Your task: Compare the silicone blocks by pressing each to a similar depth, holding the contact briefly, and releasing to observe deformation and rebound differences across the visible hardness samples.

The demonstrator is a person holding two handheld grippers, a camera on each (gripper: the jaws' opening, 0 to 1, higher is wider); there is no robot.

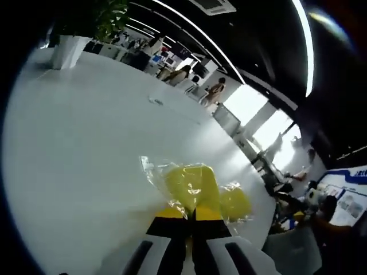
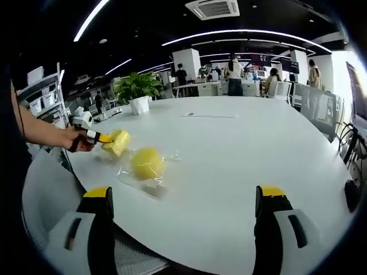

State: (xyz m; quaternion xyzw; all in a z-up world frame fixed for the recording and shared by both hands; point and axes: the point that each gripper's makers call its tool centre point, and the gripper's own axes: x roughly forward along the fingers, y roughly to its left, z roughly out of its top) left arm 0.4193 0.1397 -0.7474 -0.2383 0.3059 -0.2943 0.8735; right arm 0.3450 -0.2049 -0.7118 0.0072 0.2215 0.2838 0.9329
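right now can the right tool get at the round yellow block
Probably yes. The right tool is open and empty, and the round block lies ahead of it on the table with nothing between. The left tool is busy on the other block.

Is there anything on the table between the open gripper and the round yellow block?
Nothing visible. The right gripper is open, and only bare table lies between it and the round block, which sits in clear wrap. The left gripper is busy pinching the other block, off to the side.
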